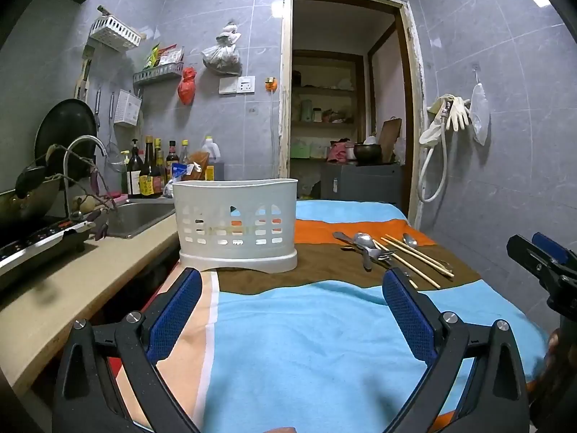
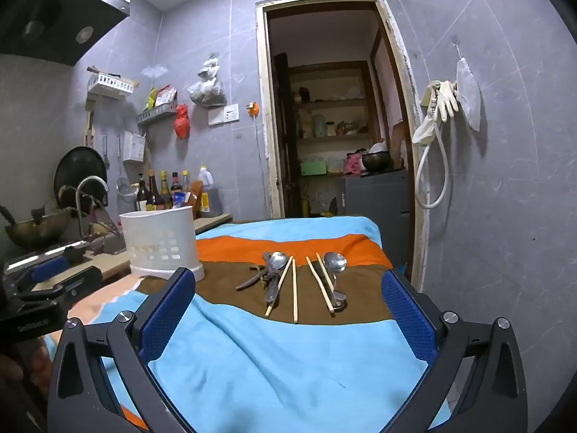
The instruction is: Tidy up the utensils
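A white slotted utensil basket [image 1: 236, 222] stands on the striped cloth at the left; it also shows in the right wrist view [image 2: 160, 243]. Metal spoons and forks [image 2: 272, 276] lie in a pile on the brown stripe, with wooden chopsticks [image 2: 295, 288] and another spoon [image 2: 334, 263] beside them. The same utensils [image 1: 371, 247] and chopsticks [image 1: 414, 256] show in the left wrist view. My left gripper [image 1: 292, 281] is open and empty, in front of the basket. My right gripper [image 2: 288, 285] is open and empty, short of the utensils.
The striped cloth [image 1: 306, 342] covers the table. A counter with a sink [image 1: 140, 214], faucet, bottles [image 1: 151, 173] and a stove with a wok [image 2: 36, 231] runs along the left. A doorway [image 2: 335, 126] opens behind the table. A tiled wall stands at the right.
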